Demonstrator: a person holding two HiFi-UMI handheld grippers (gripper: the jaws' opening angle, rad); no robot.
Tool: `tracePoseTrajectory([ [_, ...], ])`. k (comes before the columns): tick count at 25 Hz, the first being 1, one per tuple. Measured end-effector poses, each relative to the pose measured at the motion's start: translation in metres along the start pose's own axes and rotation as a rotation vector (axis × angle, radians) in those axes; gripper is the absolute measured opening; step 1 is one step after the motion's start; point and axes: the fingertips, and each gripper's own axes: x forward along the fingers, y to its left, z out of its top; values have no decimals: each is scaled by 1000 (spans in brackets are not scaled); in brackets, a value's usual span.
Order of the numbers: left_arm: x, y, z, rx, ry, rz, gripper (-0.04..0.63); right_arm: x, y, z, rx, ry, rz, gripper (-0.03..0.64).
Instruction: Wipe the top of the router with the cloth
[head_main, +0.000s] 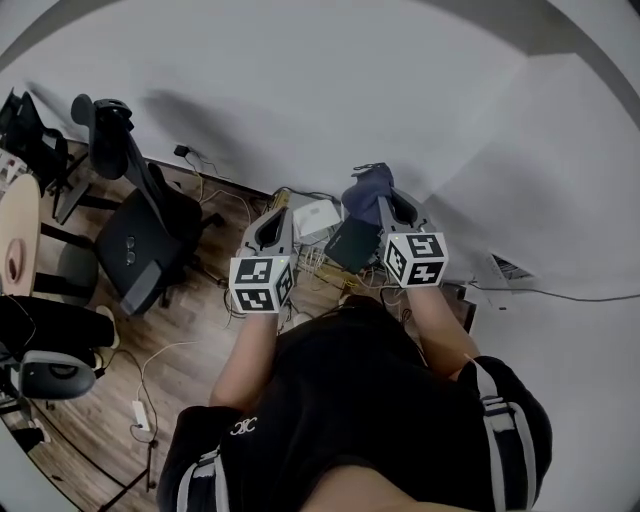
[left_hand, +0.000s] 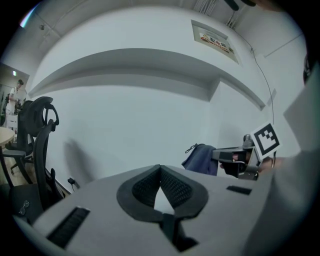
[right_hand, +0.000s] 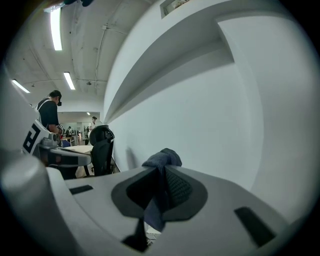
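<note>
Head view steeply down, both gripper views facing wall

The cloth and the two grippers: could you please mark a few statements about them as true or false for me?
1. The right gripper holds the blue cloth between its fingers. True.
2. The left gripper grips the router. False: its fingers are together on nothing, and the router lies below among cables.
3. The cloth rests on the router's top. False: it is held up in the air, off the router.
4. A black office chair stands on the wooden floor to the person's left. True.
</note>
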Motion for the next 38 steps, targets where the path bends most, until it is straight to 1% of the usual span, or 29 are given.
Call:
tracePoseTrajectory([
  [7, 20, 5, -4, -16, 30, 78, -2, 40, -16, -13, -28, 69, 88, 21],
  [12, 40, -10, -5, -33, 38, 101, -2, 57, -25, -22, -40, 117, 182, 21],
  [15, 48, -17, -14, -31, 60, 114, -2, 68, -27, -35, -49, 152, 228, 21],
  [22, 56, -8, -48, -107, 129, 193, -2, 91, -26, -77, -58, 273, 330, 21],
  [25, 58, -3, -70, -136, 161, 221, -2, 102, -20, -98, -100, 322, 366, 20],
  [28, 56, 3, -99, -170, 195, 256, -2, 109, -11, -124, -175, 371, 406, 21],
  [30, 54, 10, -119, -198, 216, 284, -2, 116, -6, -141, -204, 406, 434, 21],
  [35, 46, 26, -175, -281, 281, 343, -2, 132, 4, -187, -229, 515, 511, 21],
  [38, 44, 35, -208, -319, 311, 361, -2, 137, 12, -219, -219, 591, 552, 21],
])
